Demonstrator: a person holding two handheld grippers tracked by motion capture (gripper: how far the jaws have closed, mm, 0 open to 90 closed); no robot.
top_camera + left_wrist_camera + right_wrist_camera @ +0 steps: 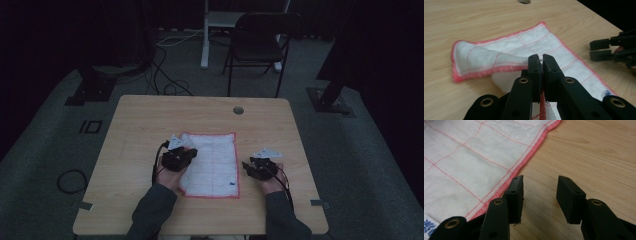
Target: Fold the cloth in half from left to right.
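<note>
The cloth point(212, 162) lies at the middle of the table point(140, 125), toward its near edge. The left gripper point(540, 60) is clamped on the cloth's left hem, lifting it to start a fold. The right gripper point(539, 195) stands half open and empty beside the right hem, ready to assist.

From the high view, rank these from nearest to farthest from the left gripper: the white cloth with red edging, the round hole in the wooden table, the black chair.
1. White cloth with red edging: pinched in the left gripper.
2. Round hole: in the table's far right part.
3. Black chair: on the floor beyond the table's far edge.
</note>
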